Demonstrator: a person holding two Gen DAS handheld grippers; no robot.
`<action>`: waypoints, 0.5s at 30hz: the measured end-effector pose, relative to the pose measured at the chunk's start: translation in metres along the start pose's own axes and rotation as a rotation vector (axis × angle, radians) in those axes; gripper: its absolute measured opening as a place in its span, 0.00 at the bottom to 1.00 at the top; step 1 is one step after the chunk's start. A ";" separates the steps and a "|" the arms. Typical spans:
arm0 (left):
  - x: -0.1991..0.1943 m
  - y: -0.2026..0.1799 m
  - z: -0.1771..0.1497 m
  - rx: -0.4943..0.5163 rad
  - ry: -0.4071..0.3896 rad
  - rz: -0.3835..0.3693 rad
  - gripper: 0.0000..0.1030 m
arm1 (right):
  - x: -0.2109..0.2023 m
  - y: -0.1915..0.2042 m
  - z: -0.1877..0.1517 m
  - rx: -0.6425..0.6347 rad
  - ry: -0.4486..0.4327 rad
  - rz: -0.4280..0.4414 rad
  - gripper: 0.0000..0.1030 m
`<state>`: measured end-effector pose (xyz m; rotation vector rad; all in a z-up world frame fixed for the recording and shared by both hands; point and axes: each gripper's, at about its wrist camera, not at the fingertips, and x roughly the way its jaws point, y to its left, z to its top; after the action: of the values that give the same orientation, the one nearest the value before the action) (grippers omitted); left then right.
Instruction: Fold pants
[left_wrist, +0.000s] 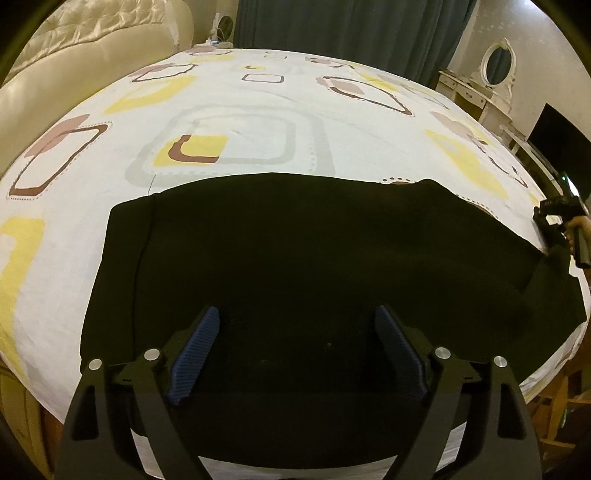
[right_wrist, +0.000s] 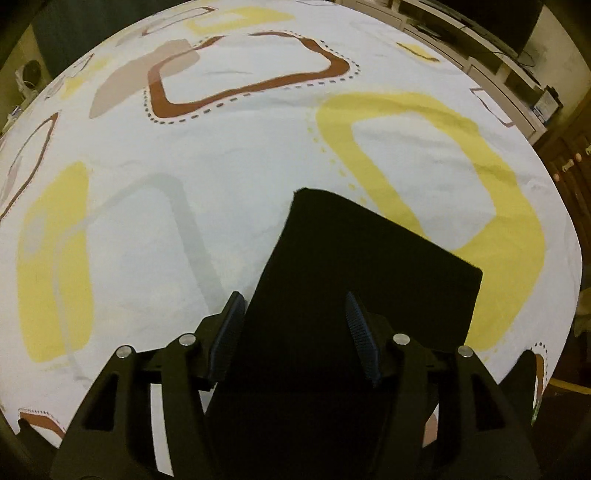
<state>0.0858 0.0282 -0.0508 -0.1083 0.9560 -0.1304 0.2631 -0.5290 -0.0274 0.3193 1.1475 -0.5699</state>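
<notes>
Lying flat: black fabric pants (left_wrist: 295, 251) on white patterned bedsheet (left_wrist: 240, 96)
Left gripper (left_wrist: 297, 321): spread wide, nothing pinched
Right gripper (right_wrist: 295, 306): jaws parted over pants leg end, empty

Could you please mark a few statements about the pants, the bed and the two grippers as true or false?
1. The pants are black. True.
2. The left gripper is clamped on the fabric. False: its fingers stand open above it.
3. The bedsheet is plain white. False: it has yellow, brown and grey shapes.
4. The right gripper is over a squared-off end of the pants. True.
5. The pants hang from a hanger. False: they lie on the bed.
</notes>
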 end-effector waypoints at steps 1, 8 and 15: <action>0.000 0.001 0.000 -0.003 0.000 -0.001 0.83 | 0.000 -0.002 0.000 0.016 0.002 0.006 0.46; 0.000 -0.001 -0.001 -0.012 0.001 0.012 0.83 | -0.029 -0.041 -0.011 0.101 -0.054 0.161 0.12; 0.000 0.000 -0.001 -0.013 -0.003 0.017 0.83 | -0.112 -0.144 -0.071 0.315 -0.295 0.500 0.11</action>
<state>0.0847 0.0277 -0.0516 -0.1124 0.9544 -0.1086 0.0932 -0.5806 0.0550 0.7429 0.6540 -0.3360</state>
